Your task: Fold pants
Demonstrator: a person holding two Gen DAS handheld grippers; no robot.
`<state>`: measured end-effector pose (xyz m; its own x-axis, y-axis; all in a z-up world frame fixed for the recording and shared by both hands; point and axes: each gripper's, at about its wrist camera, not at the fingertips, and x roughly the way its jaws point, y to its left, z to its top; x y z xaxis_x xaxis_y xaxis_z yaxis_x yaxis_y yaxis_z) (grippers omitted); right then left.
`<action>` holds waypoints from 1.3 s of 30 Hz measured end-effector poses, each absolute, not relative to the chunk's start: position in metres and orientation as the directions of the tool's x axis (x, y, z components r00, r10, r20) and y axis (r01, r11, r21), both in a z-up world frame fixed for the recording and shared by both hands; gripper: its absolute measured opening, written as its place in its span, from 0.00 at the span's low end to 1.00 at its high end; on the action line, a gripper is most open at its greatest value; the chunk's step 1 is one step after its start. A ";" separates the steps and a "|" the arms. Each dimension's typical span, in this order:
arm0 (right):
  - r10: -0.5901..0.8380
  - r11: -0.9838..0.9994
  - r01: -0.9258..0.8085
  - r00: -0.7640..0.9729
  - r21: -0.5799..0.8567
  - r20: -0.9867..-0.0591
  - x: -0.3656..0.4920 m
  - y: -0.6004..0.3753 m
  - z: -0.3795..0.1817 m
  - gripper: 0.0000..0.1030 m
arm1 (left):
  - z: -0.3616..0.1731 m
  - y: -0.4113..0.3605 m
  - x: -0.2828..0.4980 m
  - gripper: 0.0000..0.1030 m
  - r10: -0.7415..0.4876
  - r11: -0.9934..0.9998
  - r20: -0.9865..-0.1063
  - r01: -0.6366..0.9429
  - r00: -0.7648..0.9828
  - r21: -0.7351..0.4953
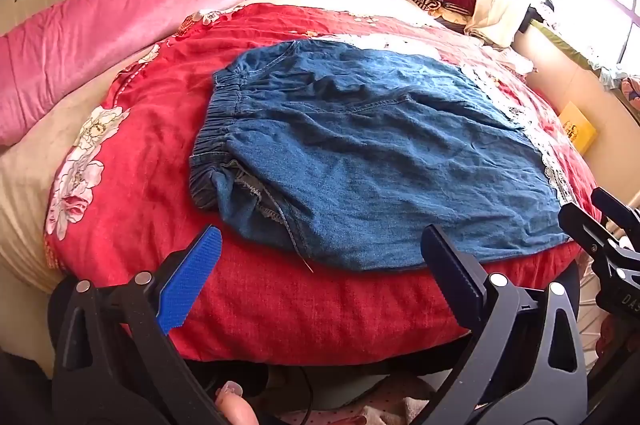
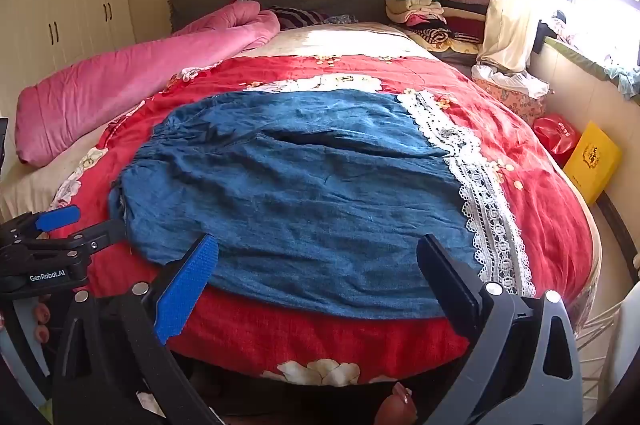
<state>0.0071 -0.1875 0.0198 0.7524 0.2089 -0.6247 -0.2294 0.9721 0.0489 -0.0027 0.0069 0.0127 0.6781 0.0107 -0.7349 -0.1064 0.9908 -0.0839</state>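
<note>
— Denim, blue: one pair of pants, lying flat across the red floral quilt on the bed. Where do your grippers stand?

— Left gripper: fingers spread wide, holding nothing, hovering at the near edge of the bed by the near hem. Right gripper: likewise spread and empty, over the near edge of the cloth.

— Progress?

— Item looks folded once lengthwise, I judge: elastic waistband at the left, lace-trimmed cuffs at the right, one leg seemingly over the other. The crosswise fold, cuffs toward waistband, is not yet done. Some wrinkles are left.

— Edges to take hold of?

— Near hem, just ahead of both grippers, lying free on the quilt. Loose thread trailing at the near left corner.

— Room to move?

— Bare quilt on all sides of the pants. Pink duvet rolled at the far left, stacked clothes far right by the headboard, both well apart from the work.
</note>
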 end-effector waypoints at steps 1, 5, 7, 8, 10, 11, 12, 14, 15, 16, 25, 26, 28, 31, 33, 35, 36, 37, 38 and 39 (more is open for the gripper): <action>0.209 0.972 -0.229 0.753 0.049 -0.625 0.007 -0.187 0.020 0.96 | 0.013 0.007 -0.003 0.91 0.014 0.991 -0.735 -0.109 0.677 -0.082; 0.207 0.973 -0.228 0.751 0.049 -0.627 0.007 -0.187 0.020 0.96 | 0.014 0.007 -0.003 0.91 0.015 0.991 -0.733 -0.110 0.680 -0.082; 0.208 0.972 -0.228 0.752 0.049 -0.626 0.007 -0.187 0.020 0.96 | 0.014 0.007 -0.003 0.91 0.017 0.991 -0.732 -0.110 0.681 -0.080; 0.206 0.973 -0.227 0.753 0.048 -0.625 0.006 -0.188 0.020 0.96 | 0.014 0.008 -0.003 0.91 0.016 0.990 -0.732 -0.111 0.681 -0.081; 0.204 0.973 -0.226 0.750 0.047 -0.629 0.010 -0.184 0.021 0.96 | 0.014 0.008 -0.003 0.91 0.016 0.990 -0.731 -0.112 0.682 -0.082; 0.204 0.973 -0.225 0.751 0.047 -0.629 0.010 -0.185 0.021 0.96 | 0.014 0.008 -0.003 0.91 0.017 0.990 -0.731 -0.112 0.682 -0.081; 0.204 0.973 -0.225 0.750 0.048 -0.629 0.010 -0.185 0.021 0.96 | 0.014 0.008 -0.003 0.91 0.017 0.991 -0.731 -0.111 0.682 -0.081; 0.203 0.973 -0.225 0.750 0.047 -0.630 0.010 -0.186 0.020 0.96 | 0.014 0.009 -0.004 0.91 0.016 0.990 -0.731 -0.112 0.682 -0.082; 0.204 0.973 -0.226 0.749 0.047 -0.630 0.010 -0.186 0.020 0.96 | 0.014 0.008 -0.003 0.91 0.017 0.991 -0.731 -0.111 0.682 -0.081; 0.203 0.973 -0.226 0.751 0.044 -0.629 0.009 -0.187 0.019 0.96 | 0.014 0.008 -0.004 0.91 0.017 0.990 -0.731 -0.111 0.682 -0.081; 0.221 0.969 -0.239 0.748 0.056 -0.626 0.011 -0.188 0.019 0.96 | 0.013 0.010 -0.002 0.91 0.012 0.990 -0.732 -0.113 0.681 -0.088; 0.225 0.968 -0.247 0.748 0.053 -0.625 0.014 -0.187 0.019 0.96 | 0.013 0.011 -0.001 0.91 0.014 0.989 -0.732 -0.115 0.682 -0.089; 0.224 0.965 -0.258 0.752 0.035 -0.620 0.023 -0.185 0.020 0.96 | 0.013 0.014 0.003 0.91 0.011 0.989 -0.733 -0.114 0.680 -0.091; 0.238 0.962 -0.269 0.743 0.047 -0.625 0.037 -0.186 0.022 0.96 | 0.012 0.025 0.012 0.91 0.005 0.988 -0.734 -0.119 0.680 -0.103; 0.249 0.959 -0.280 0.747 0.047 -0.617 0.048 -0.184 0.024 0.96 | 0.012 0.032 0.018 0.91 0.010 0.987 -0.730 -0.125 0.683 -0.103; 0.271 0.953 -0.294 0.724 0.072 -0.635 0.065 -0.182 0.025 0.96 | 0.012 0.043 0.028 0.91 0.013 0.985 -0.733 -0.134 0.680 -0.107; 0.281 0.950 -0.301 0.726 0.077 -0.628 0.073 -0.180 0.026 0.96 | 0.013 0.048 0.033 0.91 0.014 0.984 -0.734 -0.139 0.679 -0.110; 0.290 0.947 -0.312 0.719 0.080 -0.631 0.081 -0.178 0.027 0.96 | 0.013 0.055 0.041 0.91 0.016 0.983 -0.736 -0.144 0.676 -0.110; 0.303 0.942 -0.324 0.706 0.089 -0.640 0.091 -0.175 0.028 0.96 | 0.013 0.060 0.045 0.91 0.021 0.983 -0.738 -0.149 0.675 -0.108; 0.332 0.934 -0.339 0.706 0.113 -0.626 0.098 -0.174 0.032 0.96 | 0.014 0.065 0.051 0.91 0.024 0.982 -0.739 -0.154 0.673 -0.109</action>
